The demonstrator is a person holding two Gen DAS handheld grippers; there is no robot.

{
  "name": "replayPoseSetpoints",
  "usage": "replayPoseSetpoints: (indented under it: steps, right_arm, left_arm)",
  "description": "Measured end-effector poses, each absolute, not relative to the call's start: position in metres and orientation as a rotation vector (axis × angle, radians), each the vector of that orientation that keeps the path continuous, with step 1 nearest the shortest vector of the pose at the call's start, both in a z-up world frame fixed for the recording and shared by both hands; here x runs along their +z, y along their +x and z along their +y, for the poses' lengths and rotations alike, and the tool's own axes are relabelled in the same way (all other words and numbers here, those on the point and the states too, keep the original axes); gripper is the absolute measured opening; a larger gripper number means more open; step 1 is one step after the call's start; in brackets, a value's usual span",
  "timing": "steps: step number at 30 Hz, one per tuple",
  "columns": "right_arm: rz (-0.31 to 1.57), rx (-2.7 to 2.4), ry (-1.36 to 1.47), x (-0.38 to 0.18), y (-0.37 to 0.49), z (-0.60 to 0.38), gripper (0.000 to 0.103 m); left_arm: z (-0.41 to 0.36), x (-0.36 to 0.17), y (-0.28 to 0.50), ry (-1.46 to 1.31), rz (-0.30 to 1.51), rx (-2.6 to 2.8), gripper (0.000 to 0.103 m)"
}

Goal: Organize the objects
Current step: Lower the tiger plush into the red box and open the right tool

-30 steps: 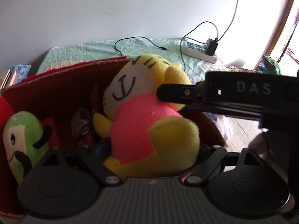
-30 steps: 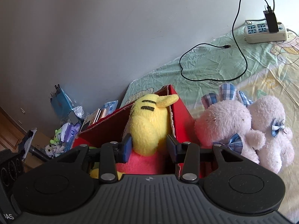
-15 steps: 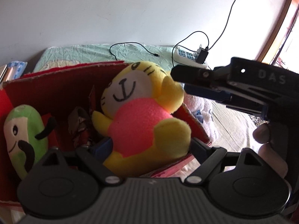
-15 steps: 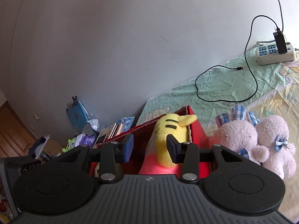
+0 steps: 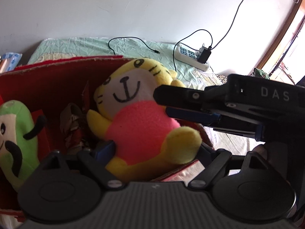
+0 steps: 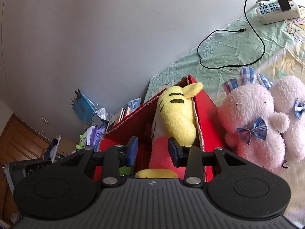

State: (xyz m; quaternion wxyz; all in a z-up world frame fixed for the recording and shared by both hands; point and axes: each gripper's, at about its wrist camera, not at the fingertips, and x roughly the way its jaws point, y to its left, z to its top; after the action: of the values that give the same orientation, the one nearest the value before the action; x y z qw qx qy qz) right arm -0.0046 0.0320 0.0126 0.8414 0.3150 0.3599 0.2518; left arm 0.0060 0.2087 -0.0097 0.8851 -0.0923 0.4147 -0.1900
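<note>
Left gripper [image 5: 152, 148] clamping lower body of yellow tiger plush in pink shirt [image 5: 141, 118], sitting at right end of red cardboard box [image 5: 47, 82]. Right gripper [image 6: 152, 148] just been narrowing, jaws apart, gripping nothing, plush beyond them. Best pressing plush deeper, leftward toward green plush [image 5: 15, 139], before letting go.

Tiger toy [image 5: 141, 118] in box [image 5: 57, 80], pea toy [image 5: 13, 133] at its 9 o'clock. Two bunnies [image 6: 253, 122] outside the box at 3; power strip [image 5: 192, 57] at 1.
</note>
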Motion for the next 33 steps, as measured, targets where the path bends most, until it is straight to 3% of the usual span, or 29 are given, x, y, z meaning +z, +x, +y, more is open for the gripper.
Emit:
replayPoseSetpoints:
  steps: [13, 33]
  right_arm:
    - [0.794, 0.505, 0.666, 0.007, 0.0, 0.031, 0.032]
    - [0.792, 0.508, 0.63, 0.008, -0.003, 0.032, 0.033]
  left_arm:
    - [0.203, -0.015, 0.02, -0.18, 0.929, -0.361, 0.088]
    - [0.193, -0.008, 0.019, -0.113, 0.939, -0.297, 0.088]
